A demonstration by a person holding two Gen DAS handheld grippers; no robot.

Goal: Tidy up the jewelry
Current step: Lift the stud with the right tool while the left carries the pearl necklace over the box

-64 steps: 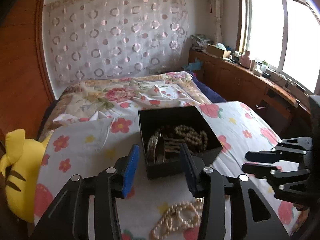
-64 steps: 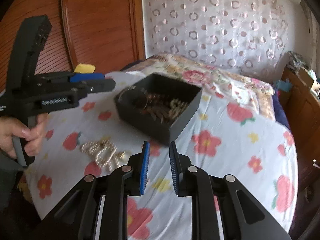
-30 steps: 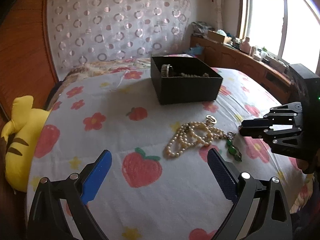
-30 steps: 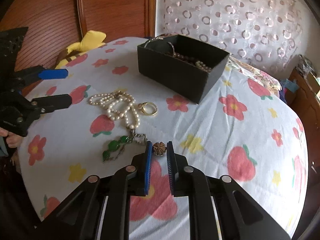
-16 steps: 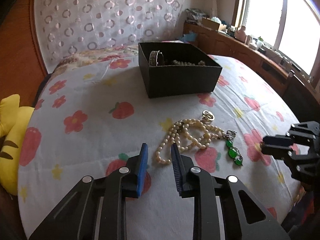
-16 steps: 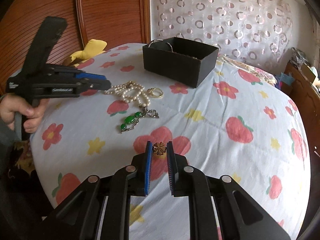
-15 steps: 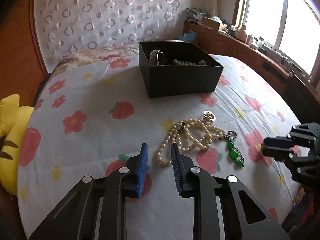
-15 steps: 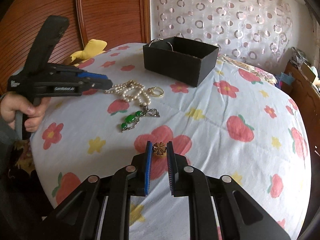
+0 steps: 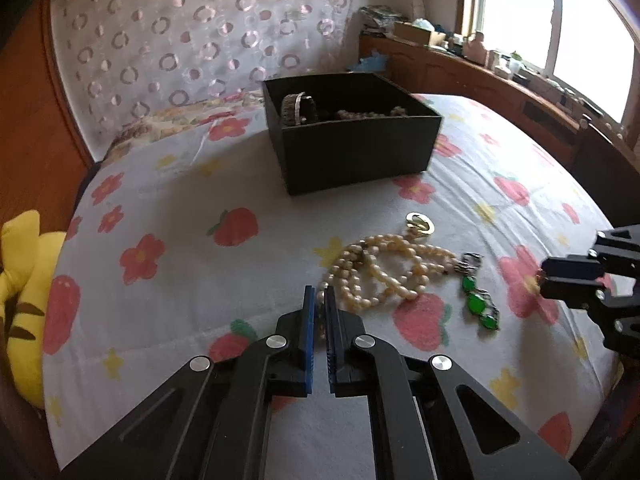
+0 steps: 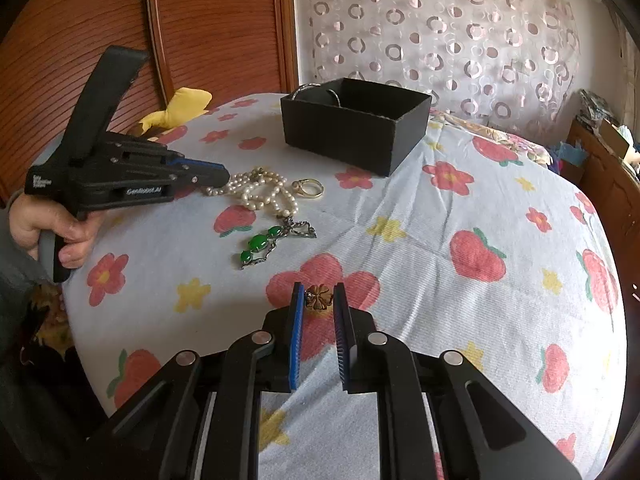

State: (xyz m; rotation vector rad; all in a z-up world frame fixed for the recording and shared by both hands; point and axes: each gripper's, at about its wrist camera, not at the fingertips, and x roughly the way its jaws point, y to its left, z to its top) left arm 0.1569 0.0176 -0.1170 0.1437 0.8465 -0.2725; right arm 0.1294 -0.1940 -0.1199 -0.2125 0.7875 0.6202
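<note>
A black jewelry box (image 9: 352, 136) (image 10: 354, 120) with bracelets and beads inside stands on a flowered bedspread. In front of it lie a pearl necklace (image 9: 384, 268) (image 10: 256, 190), a gold ring (image 9: 420, 224) (image 10: 308, 188) and a green-stone chain (image 9: 478, 300) (image 10: 264, 244). My left gripper (image 9: 319, 300) (image 10: 218, 178) is shut on the near end of the pearl necklace. My right gripper (image 10: 319, 298) (image 9: 540, 278) is shut on a small gold flower brooch (image 10: 319, 295), low over the bedspread.
A yellow plush toy (image 9: 20, 292) (image 10: 176, 108) lies at the bed's left edge. A wooden headboard (image 10: 200, 28) and a patterned curtain (image 9: 200, 40) stand behind. A cluttered wooden counter (image 9: 500, 76) runs under the window at right.
My left gripper has closed from a narrow gap onto the end of the pearl necklace. My right gripper still holds the brooch and has barely moved.
</note>
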